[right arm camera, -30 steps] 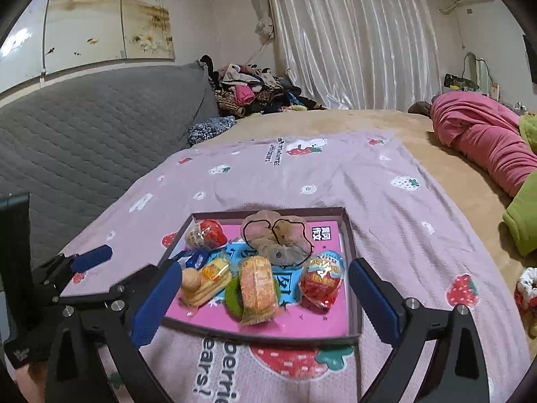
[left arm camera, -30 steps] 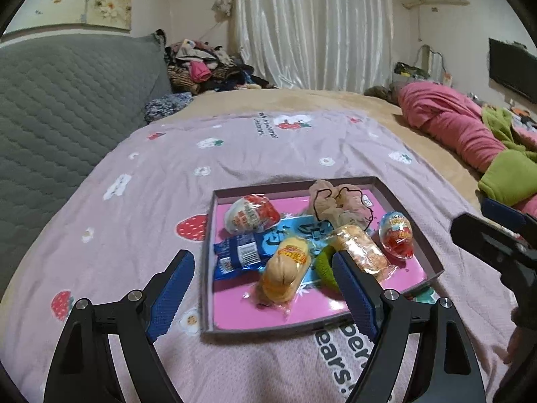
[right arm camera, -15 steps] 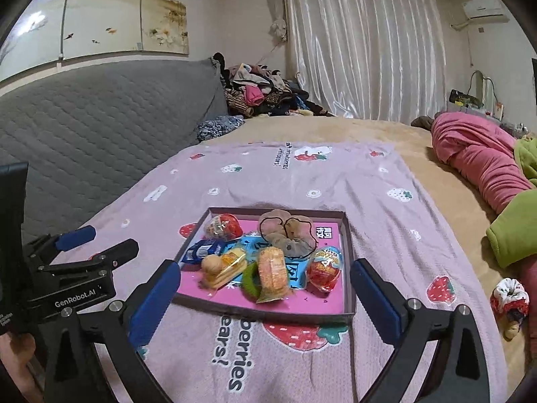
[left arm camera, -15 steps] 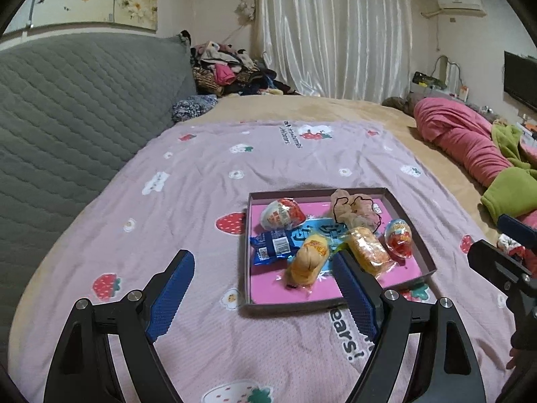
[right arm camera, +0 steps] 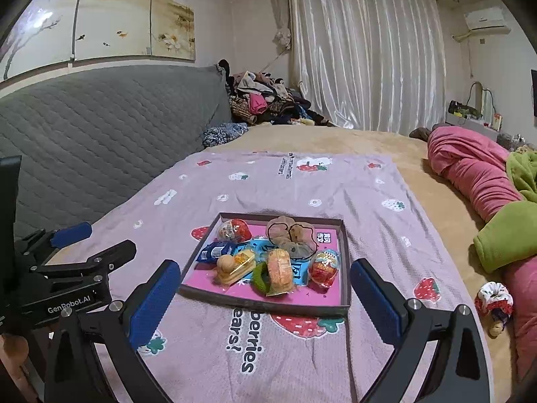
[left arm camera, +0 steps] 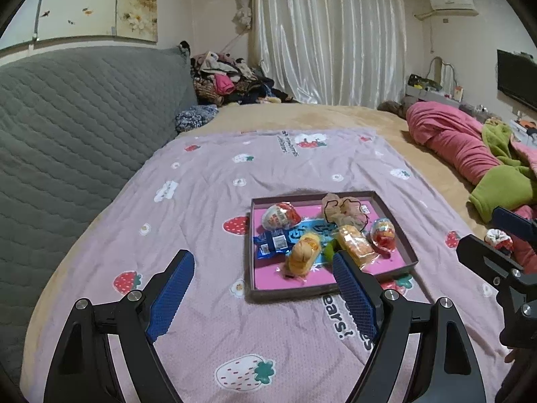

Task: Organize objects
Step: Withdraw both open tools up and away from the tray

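Note:
A shallow brown tray (left arm camera: 252, 252) (right arm camera: 346, 268) with a pink floor lies on the strawberry-print blanket. In it are two foil chocolate eggs (left arm camera: 280, 215) (right arm camera: 324, 265), a blue packet (left arm camera: 271, 243), a wrapped bun (left arm camera: 302, 257), an orange wrapped cake (right arm camera: 278, 270), a green piece (right arm camera: 259, 277) and a beige scrunchie (right arm camera: 290, 235). My left gripper (left arm camera: 263, 285) hangs open above the blanket, short of the tray's near-left corner, with nothing between its blue pads. My right gripper (right arm camera: 265, 299) is open too, held back from the tray's front rim.
A grey quilted headboard (left arm camera: 77, 127) runs along the left. Pink and green bedding (right arm camera: 480, 174) is piled on the right, with a red-and-white scrunchie (right arm camera: 495, 300) on the bed beside it. Clothes (right arm camera: 265, 100) are heaped at the far end by the curtain.
Both grippers have drawn back and risen from the tray, which now looks smaller and farther away. The jaws stay as wide as before. Nothing in the tray has moved.

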{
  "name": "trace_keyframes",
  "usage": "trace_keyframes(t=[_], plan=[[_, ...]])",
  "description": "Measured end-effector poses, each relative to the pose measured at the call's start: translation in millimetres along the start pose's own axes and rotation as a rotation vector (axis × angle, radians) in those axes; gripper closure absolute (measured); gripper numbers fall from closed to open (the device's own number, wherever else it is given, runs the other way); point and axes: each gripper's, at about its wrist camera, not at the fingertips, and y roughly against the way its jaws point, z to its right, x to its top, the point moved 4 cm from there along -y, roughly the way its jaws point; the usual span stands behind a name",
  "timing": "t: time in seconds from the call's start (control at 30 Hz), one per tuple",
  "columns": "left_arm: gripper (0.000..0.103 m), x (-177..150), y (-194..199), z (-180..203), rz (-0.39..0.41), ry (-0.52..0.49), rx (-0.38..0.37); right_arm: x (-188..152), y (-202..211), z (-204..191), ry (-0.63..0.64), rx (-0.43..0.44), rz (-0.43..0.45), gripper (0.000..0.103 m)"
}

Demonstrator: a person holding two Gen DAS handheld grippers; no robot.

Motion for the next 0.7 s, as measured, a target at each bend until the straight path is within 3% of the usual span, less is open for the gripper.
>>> trace_keyframes(t=[0.33, 0.7], plan=[[0.018, -1, 28, 4, -0.005, 0.030, -0.051, -1, 20, -5, 0.016, -0.011, -0.001, 0.001], [0.018, -15, 59, 9, 0.006, 0.028, 0.015, -8, 51, 0, 0.018, -0.029, 0.017, 0.001]])
